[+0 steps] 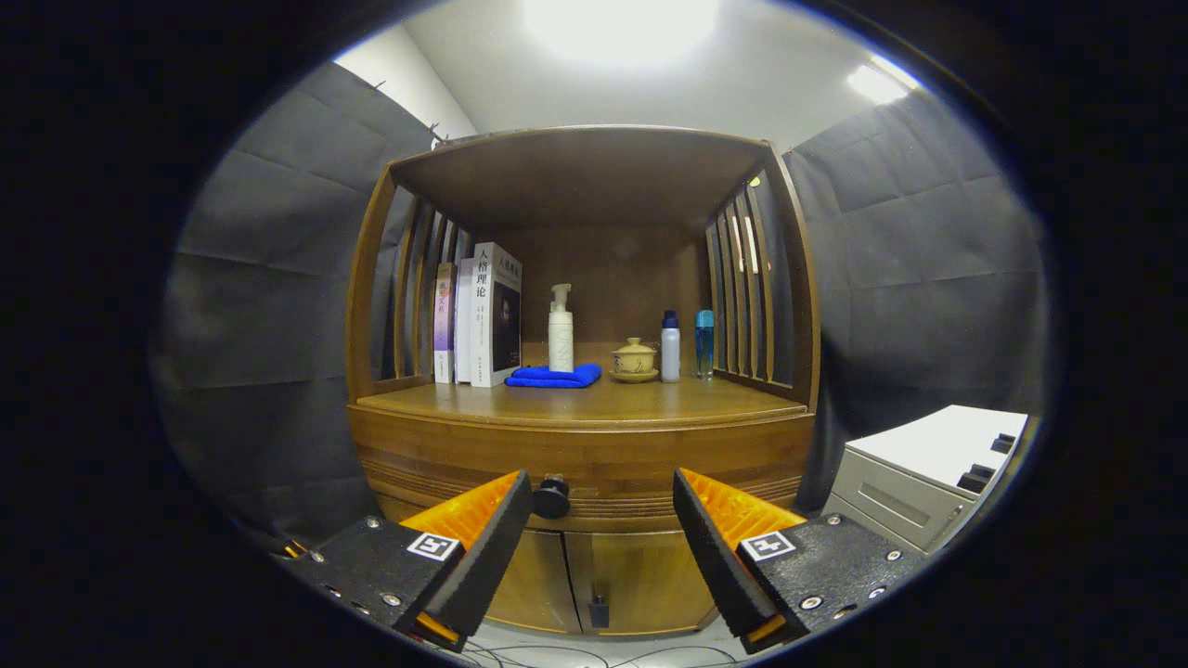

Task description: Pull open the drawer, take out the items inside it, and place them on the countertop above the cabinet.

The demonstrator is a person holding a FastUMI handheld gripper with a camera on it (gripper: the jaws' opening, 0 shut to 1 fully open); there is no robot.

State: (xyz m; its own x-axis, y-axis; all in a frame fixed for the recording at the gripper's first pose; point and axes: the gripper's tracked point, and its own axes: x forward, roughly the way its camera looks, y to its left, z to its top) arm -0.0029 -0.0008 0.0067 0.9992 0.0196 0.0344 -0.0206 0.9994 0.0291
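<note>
The hand-held gripper (pixel 601 501) hangs open before the closed drawer (pixel 585 473), its one dark knob (pixel 551 498) just inside the left finger. On the table (pixel 594 401) above stand three books (pixel 478 315), three bottles (pixel 561 329), one lidded cup (pixel 635 359) and one blue cloth (pixel 554 376).

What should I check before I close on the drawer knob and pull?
1. Gripper open wide enough for the drawer knob: ok.
2. Knob centred between the fingers: not ok, it sits just beside the left finger.
3. Drawer shut, not yet pulled: ok.
4. Free room on the countertop in front of the blue cloth and lidded cup: ok.
5. What lies inside the drawer: cannot tell.
</note>
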